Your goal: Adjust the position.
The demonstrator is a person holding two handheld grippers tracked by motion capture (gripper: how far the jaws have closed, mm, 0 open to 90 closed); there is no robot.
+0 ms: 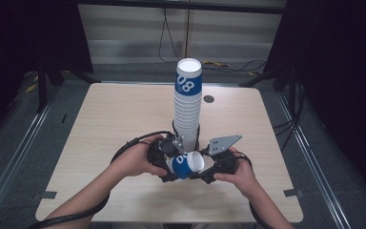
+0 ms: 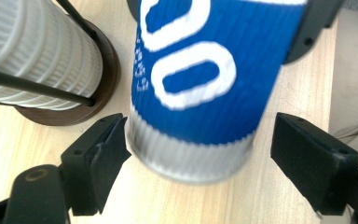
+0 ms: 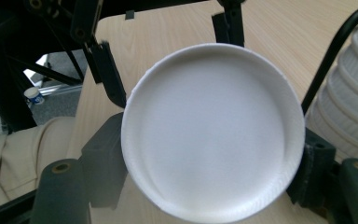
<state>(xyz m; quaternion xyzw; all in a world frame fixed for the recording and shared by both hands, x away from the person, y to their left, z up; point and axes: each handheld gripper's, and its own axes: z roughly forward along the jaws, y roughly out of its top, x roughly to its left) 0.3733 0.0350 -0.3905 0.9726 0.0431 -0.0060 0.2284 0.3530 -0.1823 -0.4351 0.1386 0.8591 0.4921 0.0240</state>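
A single blue-and-white paper cup (image 1: 187,165) is held on its side just above the counter (image 1: 114,124), near the middle of its near edge, between the two grippers. The right gripper (image 3: 209,163) grips it at the rim, jaws pressed on either side of the open mouth. The left gripper (image 2: 198,154) stands wide around the cup's base, apparently not touching it, perhaps set for a handover. Just behind, a tall stack of cups (image 1: 187,105) rises from a round wooden holder (image 2: 98,79) with black wire uprights.
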